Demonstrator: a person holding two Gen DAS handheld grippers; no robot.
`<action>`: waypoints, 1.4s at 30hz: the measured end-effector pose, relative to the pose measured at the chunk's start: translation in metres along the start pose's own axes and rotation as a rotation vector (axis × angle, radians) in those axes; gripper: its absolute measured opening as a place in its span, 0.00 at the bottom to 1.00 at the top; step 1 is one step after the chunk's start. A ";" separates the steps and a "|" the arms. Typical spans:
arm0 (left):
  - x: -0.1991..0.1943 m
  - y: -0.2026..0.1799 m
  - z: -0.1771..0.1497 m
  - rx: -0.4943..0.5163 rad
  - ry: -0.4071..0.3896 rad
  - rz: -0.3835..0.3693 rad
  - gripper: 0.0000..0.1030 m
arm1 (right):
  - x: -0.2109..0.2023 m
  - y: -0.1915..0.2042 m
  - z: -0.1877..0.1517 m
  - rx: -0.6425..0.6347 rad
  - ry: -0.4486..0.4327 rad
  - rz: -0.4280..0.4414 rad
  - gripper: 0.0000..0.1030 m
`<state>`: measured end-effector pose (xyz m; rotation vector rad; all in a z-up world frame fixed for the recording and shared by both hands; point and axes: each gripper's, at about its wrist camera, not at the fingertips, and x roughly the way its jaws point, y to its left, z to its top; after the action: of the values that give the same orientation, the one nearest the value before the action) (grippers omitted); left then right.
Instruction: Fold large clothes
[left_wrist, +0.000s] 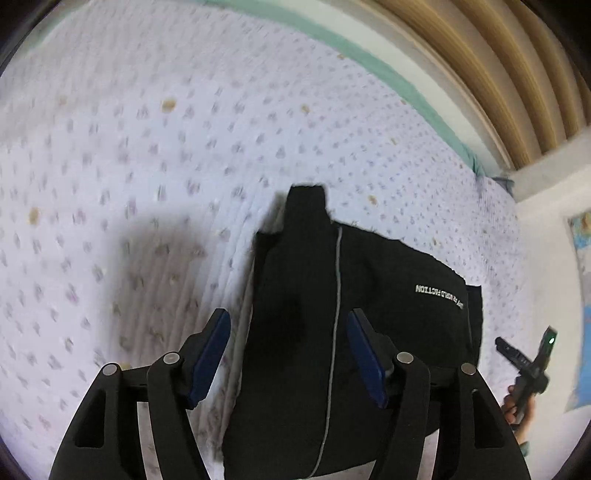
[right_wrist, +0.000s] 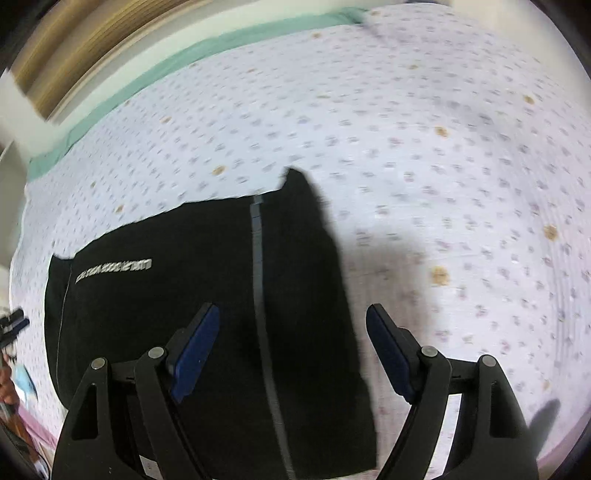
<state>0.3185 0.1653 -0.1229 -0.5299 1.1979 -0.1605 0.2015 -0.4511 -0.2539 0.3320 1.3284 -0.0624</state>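
Blue tool pads sharp; garment lettering blurred

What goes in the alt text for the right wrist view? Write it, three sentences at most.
A folded black garment with a grey stripe and a line of white lettering lies flat on a white bedspread dotted with small flowers. The right gripper hangs above it, jaws open and empty. A green edge borders the bed's far side.

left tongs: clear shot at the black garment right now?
Probably yes. The left tongs stand open, nothing gripped, pointing down at the black garment lying on the dotted bedspread. Nothing sits between them; the right tongs are off to the side.
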 end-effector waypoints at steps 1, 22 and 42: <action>0.005 0.004 -0.001 -0.017 0.017 -0.018 0.65 | 0.000 -0.003 0.000 0.010 0.001 -0.006 0.81; 0.119 0.049 -0.025 -0.195 0.259 -0.351 0.67 | 0.076 -0.047 -0.030 0.107 0.174 0.227 0.83; 0.136 0.047 -0.027 -0.217 0.252 -0.429 0.68 | 0.113 -0.037 -0.035 0.115 0.251 0.476 0.91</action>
<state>0.3363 0.1449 -0.2668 -0.9778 1.3408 -0.4770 0.1871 -0.4608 -0.3764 0.7654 1.4630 0.3125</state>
